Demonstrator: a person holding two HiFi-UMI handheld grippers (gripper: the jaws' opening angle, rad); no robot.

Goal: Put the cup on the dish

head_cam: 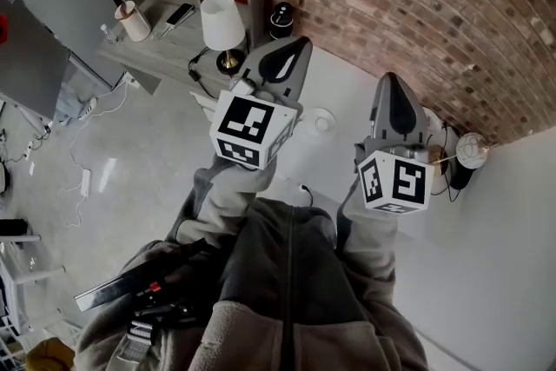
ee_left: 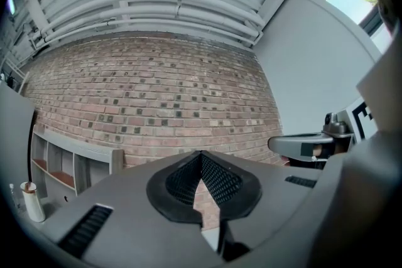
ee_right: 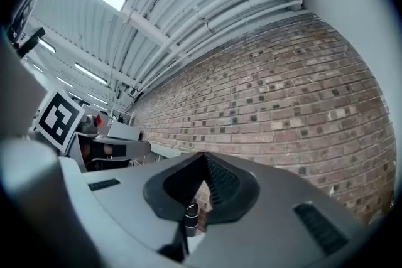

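Brick wall (head_cam: 417, 4) ahead, beyond jaws. My left hand-held gripper (head_cam: 295, 48) and right hand-held gripper (head_cam: 393, 82) held up side by side, both clenched, jaws together, nothing between. Cup (head_cam: 132, 20) stands on grey table (head_cam: 163, 48) at far left, left of lamp (head_cam: 221, 22), well apart from both.
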